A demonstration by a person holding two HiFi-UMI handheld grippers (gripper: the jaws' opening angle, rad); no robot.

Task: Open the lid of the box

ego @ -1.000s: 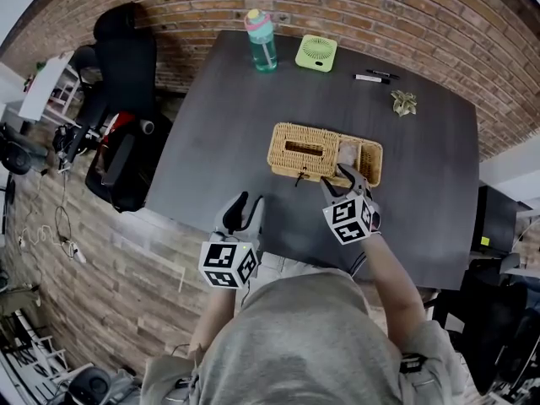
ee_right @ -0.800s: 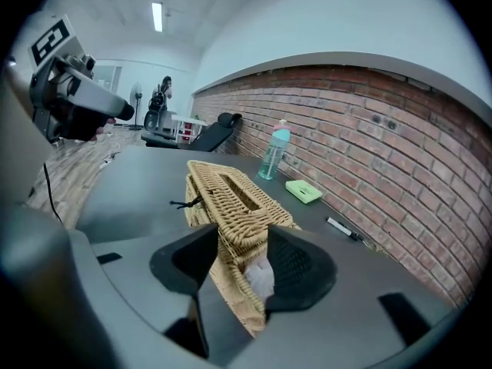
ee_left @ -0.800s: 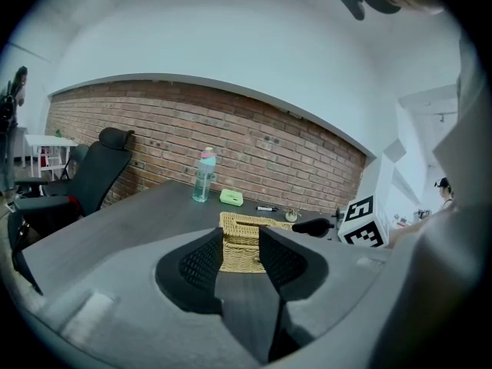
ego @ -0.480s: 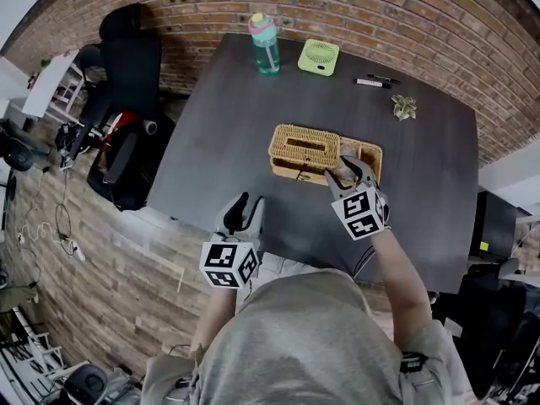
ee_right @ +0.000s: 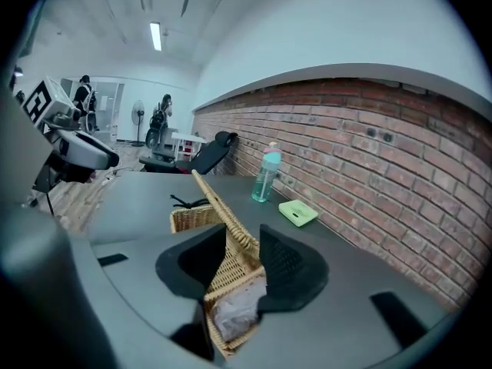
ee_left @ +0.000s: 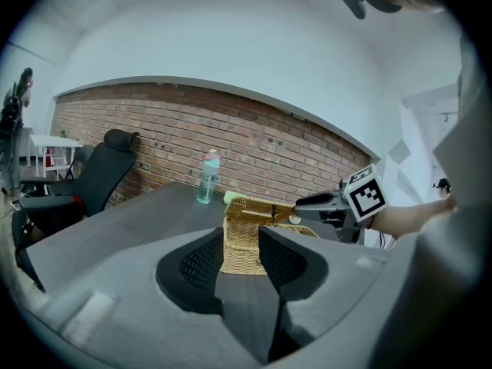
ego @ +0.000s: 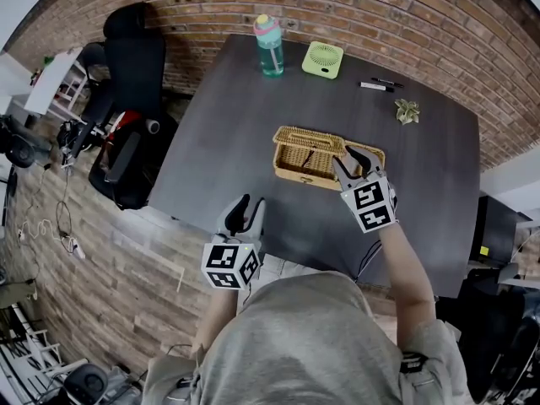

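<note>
Wicker, by the look of it, so I expect the lid (ee_right: 221, 210) to be light, a little springy and rough enough not to slip, though the thin weave could crack under a hard squeeze. The box (ego: 308, 167) sits near the middle of the dark table (ego: 219, 133), its lid tilted up and partly open.

My right gripper (ee_right: 240, 244) comes in from the box's five o'clock. Its jaws have just been closing, and as I read it they now pinch the lid's woven rim at one end. I judge that stiff border the best place to hold.

My left gripper (ee_left: 240, 241) waits at the box's seven o'clock, jaws apart with nothing between them.

A bottle (ego: 269, 45) stands at eleven o'clock and a green fan (ego: 323, 59) at twelve, both well apart from the box. The tabletop is flat and matt. A brick wall (ego: 405, 24) runs behind it, and an office chair (ego: 131, 66) stands at ten o'clock.
</note>
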